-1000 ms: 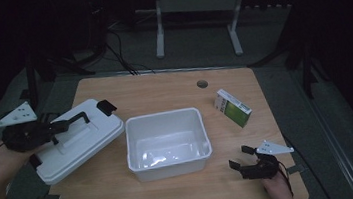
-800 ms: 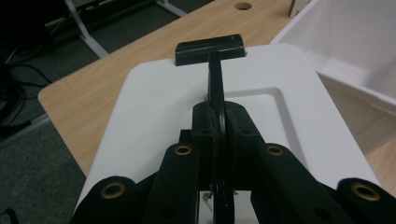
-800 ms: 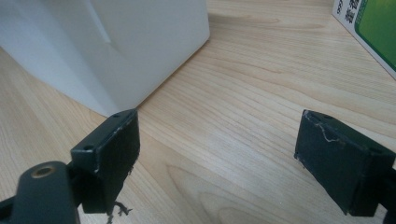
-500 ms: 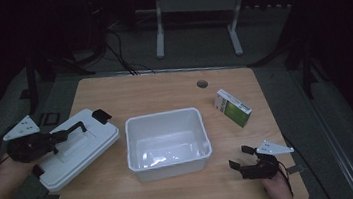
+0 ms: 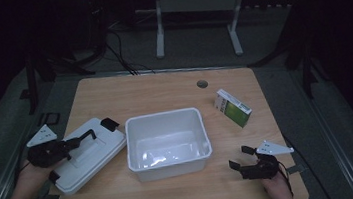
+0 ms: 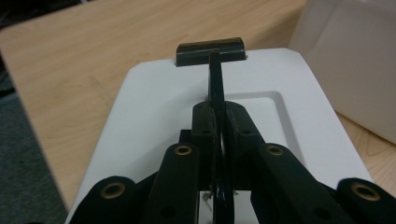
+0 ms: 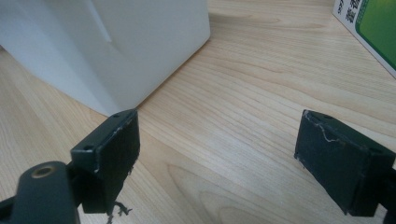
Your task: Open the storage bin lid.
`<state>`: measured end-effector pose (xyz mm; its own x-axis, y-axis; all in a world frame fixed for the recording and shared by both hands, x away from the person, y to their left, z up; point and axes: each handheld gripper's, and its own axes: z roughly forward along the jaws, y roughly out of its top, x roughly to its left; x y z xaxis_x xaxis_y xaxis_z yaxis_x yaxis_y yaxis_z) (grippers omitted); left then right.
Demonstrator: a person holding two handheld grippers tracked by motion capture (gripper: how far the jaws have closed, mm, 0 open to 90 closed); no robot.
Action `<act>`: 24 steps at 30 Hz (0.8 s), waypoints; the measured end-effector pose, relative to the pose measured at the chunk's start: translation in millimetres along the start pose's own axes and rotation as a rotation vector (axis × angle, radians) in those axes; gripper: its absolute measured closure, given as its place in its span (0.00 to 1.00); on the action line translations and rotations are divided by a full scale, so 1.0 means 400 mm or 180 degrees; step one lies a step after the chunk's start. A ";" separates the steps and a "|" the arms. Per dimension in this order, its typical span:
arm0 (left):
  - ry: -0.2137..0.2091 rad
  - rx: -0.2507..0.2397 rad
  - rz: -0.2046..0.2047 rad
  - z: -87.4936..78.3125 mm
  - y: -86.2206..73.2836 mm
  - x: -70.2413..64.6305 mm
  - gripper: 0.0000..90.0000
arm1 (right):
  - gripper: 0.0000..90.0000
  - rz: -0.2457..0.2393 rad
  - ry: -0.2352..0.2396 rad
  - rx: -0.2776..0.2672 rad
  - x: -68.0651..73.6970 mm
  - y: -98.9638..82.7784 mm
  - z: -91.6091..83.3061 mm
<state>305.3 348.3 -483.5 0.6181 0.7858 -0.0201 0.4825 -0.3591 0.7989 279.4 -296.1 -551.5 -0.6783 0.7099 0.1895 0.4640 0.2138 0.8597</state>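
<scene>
left tongs (image 5: 76, 142) clamped tight on the thin black handle (image 6: 215, 79) of the white rectangular plastic lid (image 5: 86, 153); jaws nearly together w/ the handle between the pads. lid lies at the desk's 9 o'clock side, tilted, just beside the white open plastic bin (image 5: 167, 143) at centre. left hand (image 5: 31, 171) comes in from 7 o'clock, tongs pointing approx 3 o'clock. right tongs (image 5: 238, 158) wide open, holding nothing, low over the wooden desk (image 5: 163, 88) at 5 o'clock, aimed twd the bin. green-and-white carton (image 5: 233, 107) at 2 o'clock.

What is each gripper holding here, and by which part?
The left gripper is shut on the white lid, gripping its black handle. The right gripper is open, holding nothing.
</scene>
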 end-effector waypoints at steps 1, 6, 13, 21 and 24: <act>-0.0009 0.0009 0.0007 0.006 -0.003 -0.003 0.92 | 0.15 0.0001 0.0001 0.0000 0.000 0.000 0.000; -0.0098 0.0075 -0.0025 0.029 -0.016 -0.012 0.92 | 0.15 0.0002 0.0000 -0.0001 0.000 0.000 -0.001; -0.0169 0.0134 -0.0115 0.053 -0.040 -0.012 0.92 | 0.15 -0.0007 0.0005 0.0002 0.000 0.000 -0.001; -0.0209 0.0218 -0.0192 0.063 -0.053 0.000 0.92 | 0.15 0.0004 0.0011 0.0001 0.000 0.001 -0.002; -0.0193 0.0197 -0.0232 0.060 -0.048 0.004 0.78 | 0.16 -0.0017 0.0032 0.0014 0.003 0.002 -0.002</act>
<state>312.0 344.4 -513.1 0.6154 0.7798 -0.1147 0.5638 -0.3338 0.7554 278.5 -295.7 -550.2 -0.6865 0.7019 0.1897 0.4628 0.2205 0.8586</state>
